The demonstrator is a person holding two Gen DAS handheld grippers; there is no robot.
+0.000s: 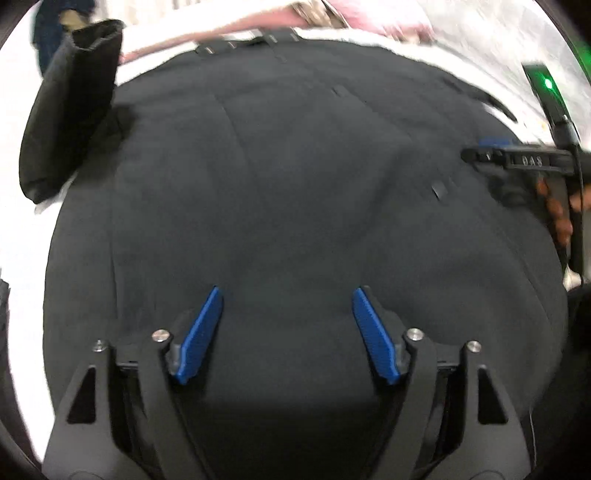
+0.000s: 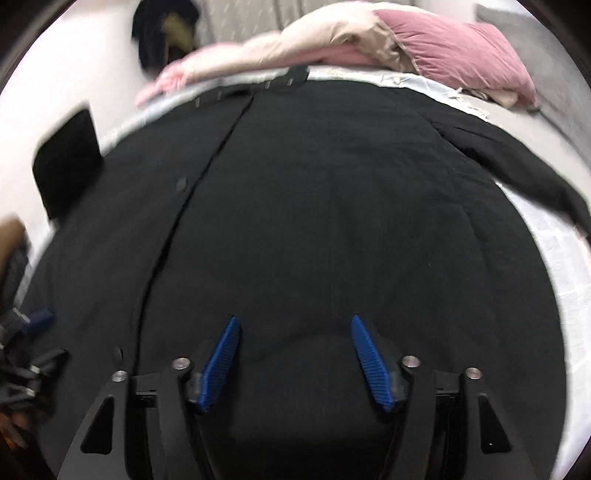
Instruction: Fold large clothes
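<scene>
A large black garment with a button placket lies spread flat on the bed, filling both views. One sleeve sticks out at its left side, the other sleeve trails off to the right. My left gripper hangs open over the garment's near part, with nothing between its blue pads. My right gripper is open too, over the cloth to the right of the placket, and holds nothing. In the left wrist view the right gripper's fingers show at the right edge, with a hand on its handle.
White bedsheet shows around the garment. A pink pillow and a beige and pink blanket lie at the far side of the bed. A dark heap of clothes sits beyond the bed.
</scene>
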